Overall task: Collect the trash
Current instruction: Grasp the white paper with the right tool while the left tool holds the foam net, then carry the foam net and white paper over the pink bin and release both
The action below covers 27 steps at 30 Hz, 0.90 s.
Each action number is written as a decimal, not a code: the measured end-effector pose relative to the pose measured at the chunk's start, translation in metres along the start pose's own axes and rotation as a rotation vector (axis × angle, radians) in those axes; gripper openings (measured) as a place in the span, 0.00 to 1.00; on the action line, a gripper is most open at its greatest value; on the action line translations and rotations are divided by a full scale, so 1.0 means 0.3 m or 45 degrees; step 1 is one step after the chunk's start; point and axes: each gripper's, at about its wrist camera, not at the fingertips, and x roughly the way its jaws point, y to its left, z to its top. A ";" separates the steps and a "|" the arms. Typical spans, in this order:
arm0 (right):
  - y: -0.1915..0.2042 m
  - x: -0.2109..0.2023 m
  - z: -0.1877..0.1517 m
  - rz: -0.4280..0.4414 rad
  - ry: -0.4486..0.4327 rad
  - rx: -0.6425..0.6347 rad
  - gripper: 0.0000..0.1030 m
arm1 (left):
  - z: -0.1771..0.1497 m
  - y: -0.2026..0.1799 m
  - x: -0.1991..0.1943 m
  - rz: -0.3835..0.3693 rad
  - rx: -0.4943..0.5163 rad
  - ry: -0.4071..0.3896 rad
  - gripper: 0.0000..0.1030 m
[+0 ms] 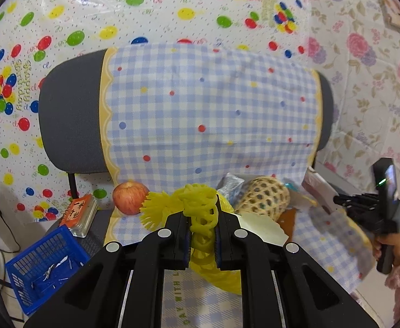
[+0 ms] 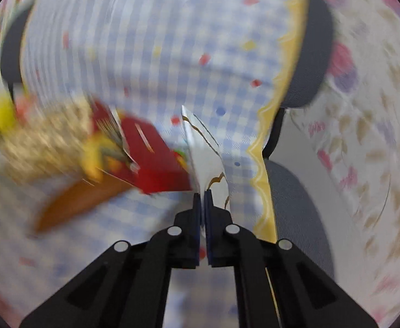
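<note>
Yellow foam netting (image 1: 202,213) is pinched between the pads of the left gripper (image 1: 202,216) in the left wrist view, held over the blue-checked cloth (image 1: 213,104) draped on a grey chair (image 1: 71,114), with an apple (image 1: 130,197), a net-sleeved fruit (image 1: 265,198) and wrappers just beyond it and a blue basket (image 1: 45,262) low at the left edge — at the far right a hand (image 1: 391,246) in a pink sleeve carries the other tool. Blurred by motion, the right wrist view shows the right gripper (image 2: 202,194) clamped on a thin white wrapper (image 2: 208,161) that stands up from its tips, beside a red packet (image 2: 156,161) on the same cloth.
</note>
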 end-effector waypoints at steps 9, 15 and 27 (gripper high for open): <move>0.043 -0.423 -0.178 0.079 -0.137 0.260 0.03 | -0.060 -0.166 -0.206 -0.155 0.079 -0.080 0.13; 0.057 -0.576 -0.294 0.021 -0.189 0.307 0.03 | -0.147 -0.291 -0.300 -0.274 0.119 -0.082 0.13; 0.061 -0.785 -0.569 -0.134 -0.159 0.310 0.03 | -0.347 -0.571 -0.410 -0.481 0.269 -0.068 0.13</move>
